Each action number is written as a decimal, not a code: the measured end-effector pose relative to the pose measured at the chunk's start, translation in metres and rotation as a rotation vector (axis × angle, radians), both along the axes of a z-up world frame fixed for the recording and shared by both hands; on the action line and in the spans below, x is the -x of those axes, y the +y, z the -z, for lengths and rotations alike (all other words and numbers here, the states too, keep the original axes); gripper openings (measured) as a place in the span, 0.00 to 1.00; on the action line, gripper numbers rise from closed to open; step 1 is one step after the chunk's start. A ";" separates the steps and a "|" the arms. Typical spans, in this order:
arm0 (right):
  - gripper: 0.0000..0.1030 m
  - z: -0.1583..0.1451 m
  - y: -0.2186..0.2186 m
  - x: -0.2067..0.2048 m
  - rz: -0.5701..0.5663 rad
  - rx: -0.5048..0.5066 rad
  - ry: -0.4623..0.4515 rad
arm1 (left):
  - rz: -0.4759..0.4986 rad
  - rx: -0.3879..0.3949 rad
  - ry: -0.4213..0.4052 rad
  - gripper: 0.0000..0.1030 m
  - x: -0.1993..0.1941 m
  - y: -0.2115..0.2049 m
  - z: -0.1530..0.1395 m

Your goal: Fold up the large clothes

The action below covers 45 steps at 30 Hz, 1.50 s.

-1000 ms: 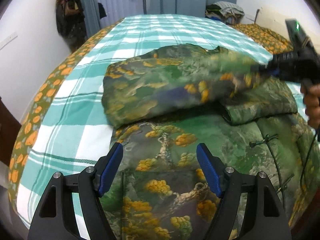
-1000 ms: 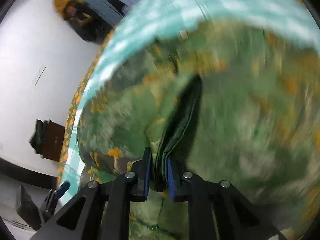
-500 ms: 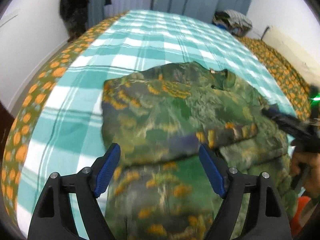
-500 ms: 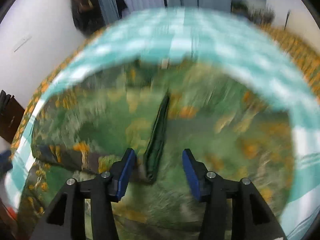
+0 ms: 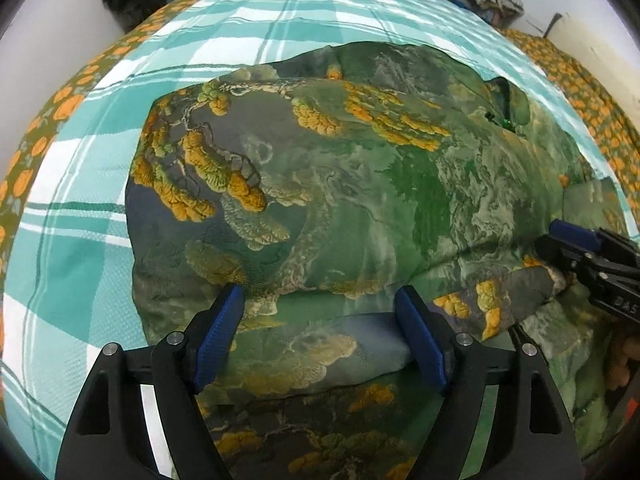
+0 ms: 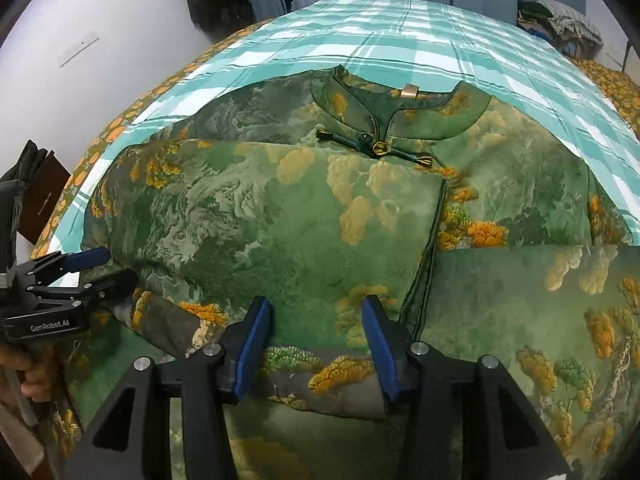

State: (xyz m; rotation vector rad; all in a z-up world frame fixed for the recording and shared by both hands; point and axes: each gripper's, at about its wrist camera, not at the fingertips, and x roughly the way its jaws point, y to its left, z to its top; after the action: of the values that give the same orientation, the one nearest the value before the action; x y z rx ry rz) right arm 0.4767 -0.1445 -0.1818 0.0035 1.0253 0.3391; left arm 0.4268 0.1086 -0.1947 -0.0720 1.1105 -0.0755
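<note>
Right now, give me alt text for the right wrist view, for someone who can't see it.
A green garment printed with orange-leaved trees lies on a teal plaid bedspread, its sleeves folded across the front below the collar. The right gripper is open just above the fabric, and the left gripper is open at the garment's left edge.

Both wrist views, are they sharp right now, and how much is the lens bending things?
Left wrist view: sharp, the green jacket print reads cleanly; the plaid bedspread stripes bow strongly toward the dark corners. Right wrist view: also sharp, the collar clasp is crisp; same fisheye bulge, soft even lighting, no glare.
</note>
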 end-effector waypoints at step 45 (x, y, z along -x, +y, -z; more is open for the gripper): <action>0.46 0.006 -0.002 -0.003 0.014 0.007 0.000 | 0.020 -0.043 -0.050 0.78 0.021 -0.002 -0.020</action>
State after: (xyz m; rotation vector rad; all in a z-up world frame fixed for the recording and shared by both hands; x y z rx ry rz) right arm 0.4800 -0.1460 -0.1875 0.0047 1.0262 0.3229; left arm 0.4062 0.1067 -0.1750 -0.0207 1.0623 -0.0708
